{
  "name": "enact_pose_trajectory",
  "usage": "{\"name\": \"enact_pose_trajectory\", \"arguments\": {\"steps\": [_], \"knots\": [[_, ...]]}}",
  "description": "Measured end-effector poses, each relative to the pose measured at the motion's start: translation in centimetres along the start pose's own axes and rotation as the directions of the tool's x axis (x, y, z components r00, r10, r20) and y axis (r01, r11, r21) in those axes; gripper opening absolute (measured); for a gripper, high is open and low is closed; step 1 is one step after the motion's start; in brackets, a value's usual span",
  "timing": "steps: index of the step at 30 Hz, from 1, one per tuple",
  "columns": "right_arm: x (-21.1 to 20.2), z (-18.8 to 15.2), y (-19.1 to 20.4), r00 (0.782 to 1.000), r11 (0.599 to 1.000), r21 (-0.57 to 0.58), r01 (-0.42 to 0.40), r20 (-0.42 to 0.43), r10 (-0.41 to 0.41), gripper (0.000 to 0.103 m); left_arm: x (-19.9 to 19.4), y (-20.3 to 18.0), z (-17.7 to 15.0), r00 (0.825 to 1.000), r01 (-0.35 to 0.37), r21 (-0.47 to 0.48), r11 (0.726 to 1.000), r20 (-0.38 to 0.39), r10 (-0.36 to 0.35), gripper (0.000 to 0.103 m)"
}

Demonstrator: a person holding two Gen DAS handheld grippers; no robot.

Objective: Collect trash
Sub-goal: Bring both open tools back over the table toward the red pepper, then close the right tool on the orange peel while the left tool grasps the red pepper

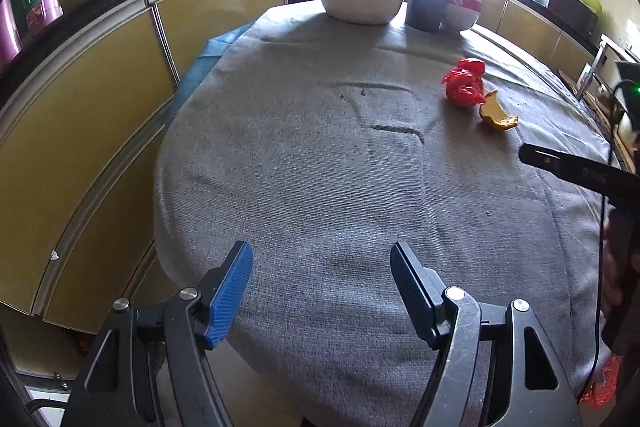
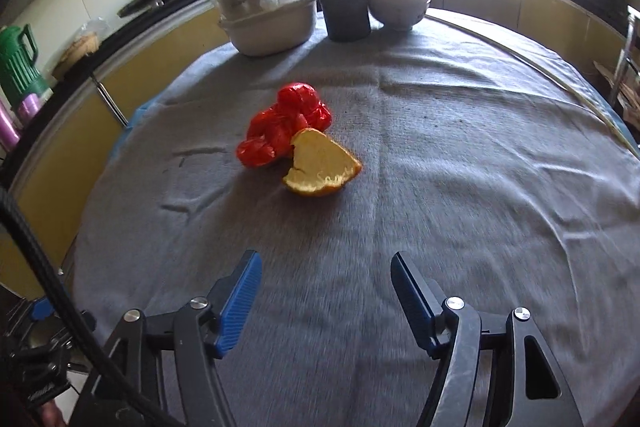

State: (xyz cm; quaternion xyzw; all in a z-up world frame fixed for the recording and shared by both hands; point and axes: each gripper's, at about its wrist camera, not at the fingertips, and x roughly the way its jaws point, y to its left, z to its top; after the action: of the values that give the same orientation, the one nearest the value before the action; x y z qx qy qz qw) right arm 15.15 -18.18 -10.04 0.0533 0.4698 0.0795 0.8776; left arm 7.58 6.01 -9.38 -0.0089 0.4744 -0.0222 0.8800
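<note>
Left wrist view: the left gripper [image 1: 322,269] gapes wide and empty over the grey-clothed counter [image 1: 304,155]. Far right lie a crumpled red plastic bag [image 1: 464,82] and a curved orange peel [image 1: 496,113], touching.

Right wrist view: the right gripper [image 2: 326,281] is wide, empty. Ahead, the peel [image 2: 322,163] lies cupped upward, pale pith showing, long axis running left to right, against the glossy, knotted bag [image 2: 284,127].

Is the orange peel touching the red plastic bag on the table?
Touching. In the right wrist view the orange peel leans against the red plastic bag with no grey cloth visible between them.

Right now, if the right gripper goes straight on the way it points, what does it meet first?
Probably the orange peel, lying slightly left of the right gripper, with only bare grey cloth before it. Depth is uncertain.
</note>
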Motion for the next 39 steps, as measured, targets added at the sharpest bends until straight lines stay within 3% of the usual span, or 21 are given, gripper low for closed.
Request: {"name": "enact_pose_trajectory", "arguments": {"steps": [14, 24, 28, 33, 39], "knots": [[4.5, 4.5, -0.3, 1.000, 0.999, -0.019, -0.029, 0.008, 0.029, 0.073, 1.9, -0.6, 4.2, 0.999, -0.038, 0.028, 0.999, 0.037, 0.037, 0.072], [4.8, 3.8, 1.0, 0.998, 0.987, -0.153, -0.044, 0.036, 0.050, 0.072, 3.1, -2.7, 8.0, 0.997, -0.045, 0.088, 0.995, 0.064, 0.040, 0.072], [4.9, 3.8, 0.5, 0.997, 0.988, -0.150, -0.034, 0.068, 0.045, 0.058, 3.3, -4.4, 9.3, 0.997, -0.028, 0.118, 0.993, 0.068, 0.020, 0.072], [4.4, 4.1, -0.5, 0.992, 0.987, -0.129, -0.092, 0.078, 0.103, 0.047, 4.2, -7.4, 11.0, 0.998, 0.028, 0.164, 0.986, 0.053, -0.037, 0.072], [3.5, 4.1, -3.3, 0.987, 0.995, -0.008, -0.104, 0.125, 0.104, 0.042, 5.8, -10.0, 12.7, 0.997, 0.071, 0.199, 0.977, 0.014, -0.075, 0.072]]}}
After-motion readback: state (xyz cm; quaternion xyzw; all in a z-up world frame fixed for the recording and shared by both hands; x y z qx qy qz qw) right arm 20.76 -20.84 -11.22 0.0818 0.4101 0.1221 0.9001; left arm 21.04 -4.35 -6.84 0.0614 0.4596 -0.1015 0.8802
